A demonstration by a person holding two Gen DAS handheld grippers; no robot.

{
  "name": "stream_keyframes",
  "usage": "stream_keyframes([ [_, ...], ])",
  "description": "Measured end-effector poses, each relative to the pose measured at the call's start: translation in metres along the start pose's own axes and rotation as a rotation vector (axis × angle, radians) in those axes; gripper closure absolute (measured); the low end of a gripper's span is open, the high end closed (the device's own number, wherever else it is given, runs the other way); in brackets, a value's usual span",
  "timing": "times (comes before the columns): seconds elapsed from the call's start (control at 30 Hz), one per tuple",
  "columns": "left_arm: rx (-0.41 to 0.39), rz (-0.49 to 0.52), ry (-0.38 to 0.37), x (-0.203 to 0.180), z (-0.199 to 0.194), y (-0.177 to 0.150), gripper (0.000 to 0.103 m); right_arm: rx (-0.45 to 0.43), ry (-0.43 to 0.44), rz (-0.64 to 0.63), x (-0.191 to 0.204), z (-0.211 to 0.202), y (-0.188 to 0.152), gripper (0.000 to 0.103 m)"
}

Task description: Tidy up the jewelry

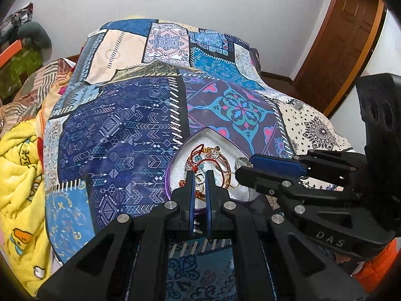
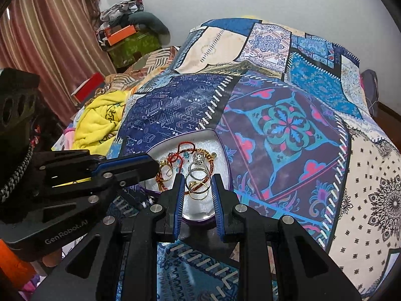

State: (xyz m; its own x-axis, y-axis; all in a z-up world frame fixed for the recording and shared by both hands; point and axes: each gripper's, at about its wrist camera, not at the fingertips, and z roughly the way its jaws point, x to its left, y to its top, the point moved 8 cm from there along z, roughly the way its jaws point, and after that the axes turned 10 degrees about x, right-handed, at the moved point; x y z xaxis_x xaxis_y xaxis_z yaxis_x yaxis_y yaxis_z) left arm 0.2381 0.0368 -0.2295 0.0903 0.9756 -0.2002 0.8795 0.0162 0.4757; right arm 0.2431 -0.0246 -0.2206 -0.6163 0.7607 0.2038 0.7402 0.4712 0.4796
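Right wrist view: my right gripper (image 2: 196, 183) sits open over the gold ring (image 2: 198, 190) and silver rings (image 2: 198, 171) in the heart-shaped tin (image 2: 220, 138) on the quilt (image 2: 288, 125). My left gripper (image 1: 199, 178) looks nearly closed, maybe pinching a small ring (image 1: 199, 177); I can't tell. Risk: red cord (image 2: 184, 148) snags, dragging the pile out.

Both tools are matte black with silver screws; blue ribbed pads (image 2: 178, 200) line the fingers; white "GenRobot.AI" lettering.
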Motion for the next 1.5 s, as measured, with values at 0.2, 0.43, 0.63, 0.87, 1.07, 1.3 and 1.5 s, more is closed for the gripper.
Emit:
stream_keyframes([
  [0.2, 0.002, 0.012, 0.022, -0.001, 0.004, 0.003, 0.097, 0.005, 0.0, -0.012, 0.0, 0.006, 0.002, 0.083],
  [0.43, -0.001, 0.009, 0.037, 0.003, 0.002, 0.006, 0.097, 0.005, -0.019, -0.023, -0.003, 0.007, 0.004, 0.083],
  [0.63, -0.009, -0.006, 0.041, 0.005, -0.009, 0.004, 0.086, -0.002, -0.02, 0.004, -0.006, -0.002, 0.006, 0.072],
  [0.87, -0.06, -0.013, 0.053, 0.004, -0.04, 0.008, 0.086, -0.056, -0.055, -0.004, -0.002, -0.032, 0.011, 0.072],
  [1.07, -0.163, -0.018, 0.078, -0.003, -0.091, 0.013, 0.086, -0.164, -0.078, 0.002, 0.007, -0.082, 0.018, 0.072],
  [1.3, -0.371, 0.012, 0.106, -0.028, -0.182, 0.013, 0.086, -0.418, -0.108, -0.002, 0.034, -0.184, 0.022, 0.072],
  [1.5, -0.573, 0.063, 0.162, -0.058, -0.258, -0.001, 0.079, -0.63, -0.137, -0.03, 0.066, -0.259, 0.009, 0.071],
])
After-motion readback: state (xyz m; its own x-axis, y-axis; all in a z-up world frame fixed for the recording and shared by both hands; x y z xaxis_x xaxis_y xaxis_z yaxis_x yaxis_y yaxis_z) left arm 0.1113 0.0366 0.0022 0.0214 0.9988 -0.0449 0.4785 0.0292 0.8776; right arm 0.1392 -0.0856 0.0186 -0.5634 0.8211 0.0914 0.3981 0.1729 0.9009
